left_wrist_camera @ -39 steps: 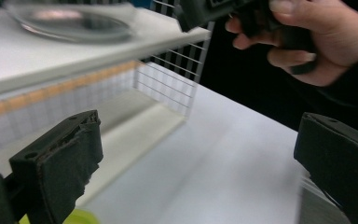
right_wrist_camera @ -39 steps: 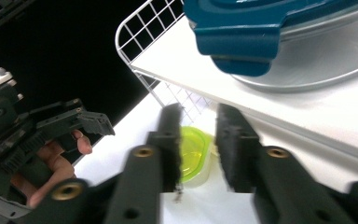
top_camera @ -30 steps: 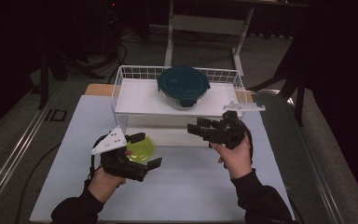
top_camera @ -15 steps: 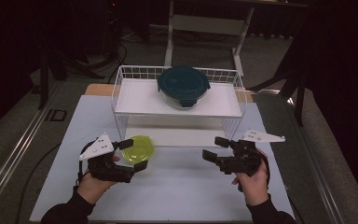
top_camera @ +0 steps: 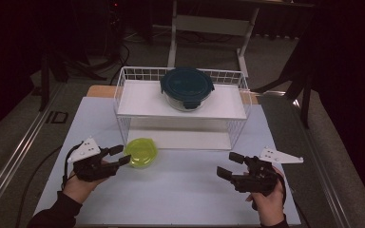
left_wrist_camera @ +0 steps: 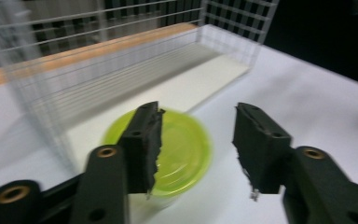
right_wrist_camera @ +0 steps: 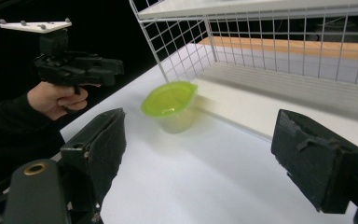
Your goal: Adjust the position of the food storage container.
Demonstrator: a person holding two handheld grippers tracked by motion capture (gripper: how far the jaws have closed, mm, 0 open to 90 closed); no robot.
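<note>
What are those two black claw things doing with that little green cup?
A person holds a claw-like gripper in each hand at a white table. The left gripper is right beside the small cup with the green lid, and its jaws have just been closing, but they are not pressing on the cup. The right gripper waits open, away from the cup. Behind them, a round container with a dark blue lid sits on top of a white wire rack.

The high view looks forward and down over the whole table (top_camera: 180,190); each gripper view rides low and close, facing the wire rack (right_wrist_camera: 279,42). All three share the lime-lidded cup (top_camera: 141,152), somewhat blurred in the left gripper view.
</note>
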